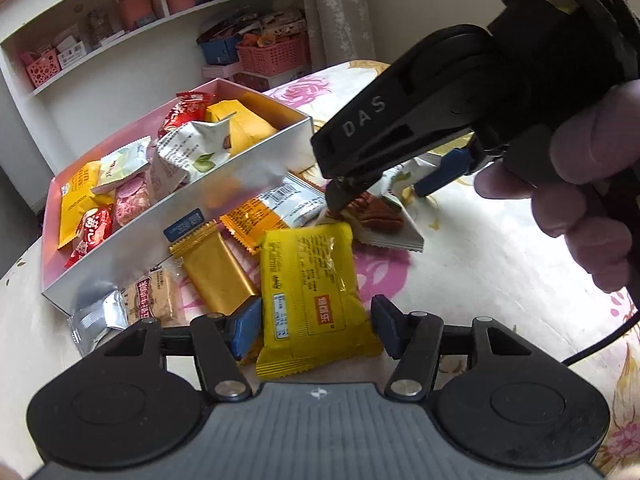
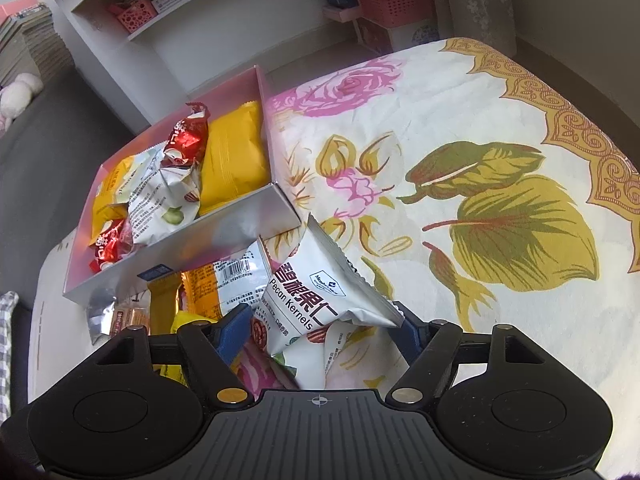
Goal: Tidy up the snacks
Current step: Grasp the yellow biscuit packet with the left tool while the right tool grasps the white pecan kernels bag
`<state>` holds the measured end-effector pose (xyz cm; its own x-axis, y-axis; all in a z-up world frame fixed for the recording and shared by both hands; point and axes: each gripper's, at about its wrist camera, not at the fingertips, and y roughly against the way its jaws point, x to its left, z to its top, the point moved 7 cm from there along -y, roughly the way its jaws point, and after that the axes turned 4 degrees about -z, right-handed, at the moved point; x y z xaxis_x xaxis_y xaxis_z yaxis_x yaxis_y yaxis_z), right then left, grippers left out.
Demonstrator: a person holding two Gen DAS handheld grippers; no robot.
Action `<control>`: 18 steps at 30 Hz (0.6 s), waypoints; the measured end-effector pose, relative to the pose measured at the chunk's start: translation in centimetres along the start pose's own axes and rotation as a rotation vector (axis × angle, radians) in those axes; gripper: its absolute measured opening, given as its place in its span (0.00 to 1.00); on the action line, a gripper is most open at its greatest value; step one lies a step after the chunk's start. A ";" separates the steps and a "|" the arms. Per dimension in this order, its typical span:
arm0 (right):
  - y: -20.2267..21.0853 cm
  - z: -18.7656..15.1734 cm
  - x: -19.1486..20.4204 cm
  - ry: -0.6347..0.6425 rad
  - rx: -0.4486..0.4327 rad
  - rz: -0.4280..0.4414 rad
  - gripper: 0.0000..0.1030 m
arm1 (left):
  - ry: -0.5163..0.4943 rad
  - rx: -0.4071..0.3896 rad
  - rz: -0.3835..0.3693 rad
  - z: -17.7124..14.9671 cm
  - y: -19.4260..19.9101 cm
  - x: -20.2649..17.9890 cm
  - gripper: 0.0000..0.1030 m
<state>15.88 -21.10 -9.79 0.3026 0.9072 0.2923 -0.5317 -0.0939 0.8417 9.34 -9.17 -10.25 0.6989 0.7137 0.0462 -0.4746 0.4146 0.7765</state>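
Straddling the yellow packet (image 1: 316,300) with my left gripper (image 1: 316,330) open, not yet pinching; it looks light, crinkly and slippery, so I'd squeeze mid-body. My right gripper (image 2: 322,326) brackets the pecan packet (image 2: 320,292), grip uncertain.

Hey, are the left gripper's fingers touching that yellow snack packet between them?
Cannot tell. In the left wrist view the yellow packet lies between the left gripper's blue pads, overlapping the left pad; neither contact nor a gap shows plainly.
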 end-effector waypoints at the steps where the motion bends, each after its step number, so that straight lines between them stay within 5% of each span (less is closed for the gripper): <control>1: 0.0 0.0 0.0 0.002 0.000 0.000 0.72 | 0.006 -0.003 -0.008 0.0 0.2 -0.1 0.56; 6: 0.1 0.1 -0.1 0.006 0.015 0.010 0.70 | 0.066 -0.025 -0.026 0.0 0.5 0.2 0.67; 18: 1.6 0.0 -2.6 0.094 0.039 0.051 0.63 | 0.223 -0.042 -0.082 1.1 -0.1 1.9 0.69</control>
<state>14.27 -23.58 -9.21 0.1992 0.9351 0.2930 -0.5125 -0.1554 0.8445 11.32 -8.47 -9.57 0.6033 0.7814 -0.1596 -0.4460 0.4965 0.7447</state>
